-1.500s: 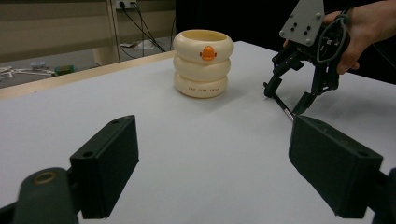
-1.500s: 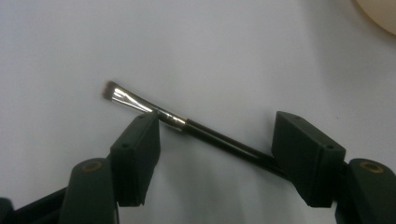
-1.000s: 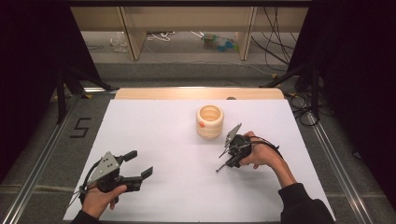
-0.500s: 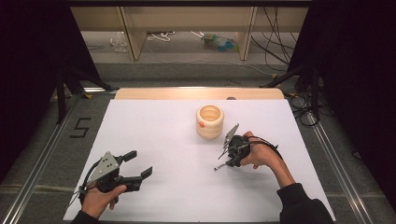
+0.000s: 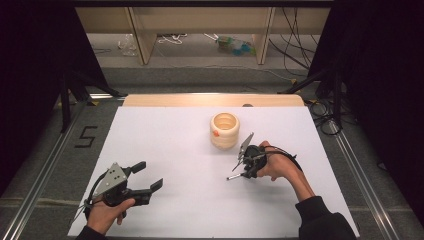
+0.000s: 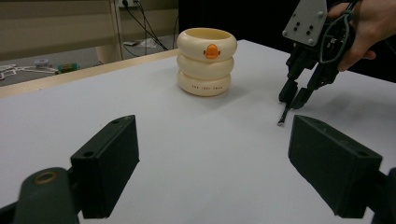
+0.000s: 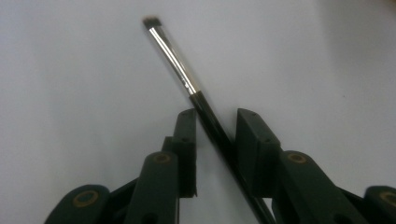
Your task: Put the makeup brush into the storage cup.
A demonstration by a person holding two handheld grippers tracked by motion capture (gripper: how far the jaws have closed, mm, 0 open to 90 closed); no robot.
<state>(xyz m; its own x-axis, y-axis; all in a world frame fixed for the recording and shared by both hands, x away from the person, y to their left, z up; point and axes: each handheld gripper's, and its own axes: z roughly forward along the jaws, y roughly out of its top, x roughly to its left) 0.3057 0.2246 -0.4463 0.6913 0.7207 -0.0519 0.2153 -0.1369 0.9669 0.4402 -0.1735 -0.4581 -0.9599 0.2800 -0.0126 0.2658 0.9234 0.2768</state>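
Your left gripper (image 5: 145,179) is sitting at the lower left of the high view, jaws spread wide over bare white table (image 5: 175,150) and holding nothing. Moving rightward, the cream ringed cup (image 5: 224,130) is standing upright just above the middle of the frame, apart from both tools. Right of centre, your right gripper (image 5: 243,167) is tilting down toward the table, with a thin brush (image 5: 235,176) poking out toward the lower left.

Judging from this, you are in the middle of picking up the brush: the jaws are narrowed around its black handle, though a sliver of gap is showing on each side, so the grip is looking not quite closed. The next move is calling for a firm squeeze, then a lift and a carry up to the cup's open mouth.

Looking along the right gripper (image 7: 215,140), its own view is giving you the brush (image 7: 187,81) crossing diagonally between the jaws, silver collar and bristle tip pointing to the upper left. From the left gripper view you are getting the orange duck mark on the cup (image 6: 206,61), and the brush tip (image 6: 282,120) near or touching the table below the right gripper (image 6: 295,95).
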